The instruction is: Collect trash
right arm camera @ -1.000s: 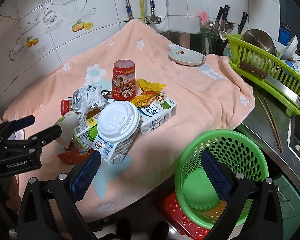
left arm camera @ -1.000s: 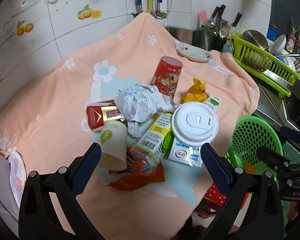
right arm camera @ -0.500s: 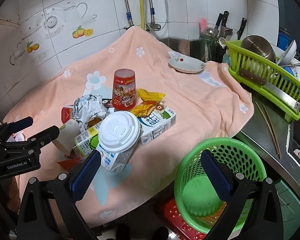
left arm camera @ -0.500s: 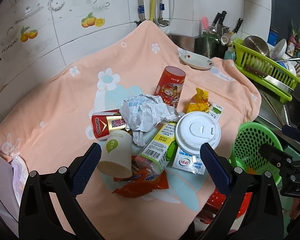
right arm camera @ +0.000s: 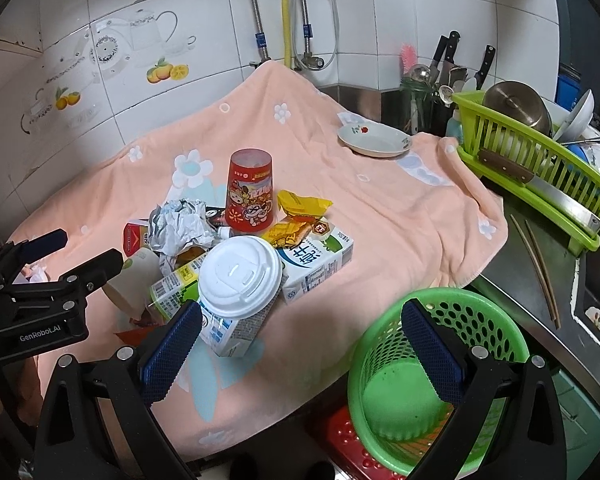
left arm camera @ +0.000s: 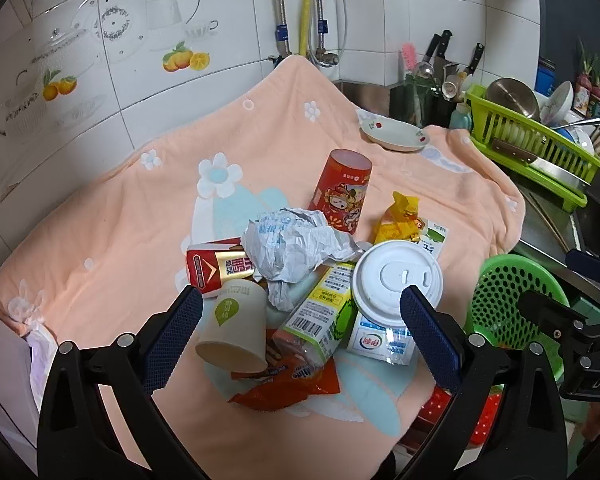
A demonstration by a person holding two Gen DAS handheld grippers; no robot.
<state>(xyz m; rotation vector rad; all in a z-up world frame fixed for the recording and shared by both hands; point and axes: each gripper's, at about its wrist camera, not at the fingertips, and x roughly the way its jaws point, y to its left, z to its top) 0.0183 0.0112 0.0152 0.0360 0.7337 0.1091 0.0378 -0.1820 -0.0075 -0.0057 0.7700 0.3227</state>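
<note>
A pile of trash lies on a peach flowered towel (left arm camera: 120, 220): a white-lidded cup (left arm camera: 396, 280), a crumpled paper (left arm camera: 292, 244), a tipped paper cup (left arm camera: 236, 328), a red upturned cup (left arm camera: 342, 190), milk cartons (right arm camera: 316, 260), yellow wrappers (left arm camera: 400, 220) and an orange wrapper (left arm camera: 288, 388). My left gripper (left arm camera: 300, 332) is open and empty, held back above the pile's near side. My right gripper (right arm camera: 300, 344) is open and empty, between the pile and a green basket (right arm camera: 440, 380) that stands below the counter edge.
A small white dish (left arm camera: 394, 138) sits at the towel's far corner. A green dish rack (right arm camera: 532, 168) with bowls and a pot stands on the right, knives (right arm camera: 448, 60) behind it. Tiled wall and hoses (left arm camera: 308, 12) lie behind. A red stool (right arm camera: 352, 444) is under the basket.
Both grippers have drawn back and risen a little, so the pile looks smaller and farther. Nothing on the towel has moved. Both jaws stay open.
</note>
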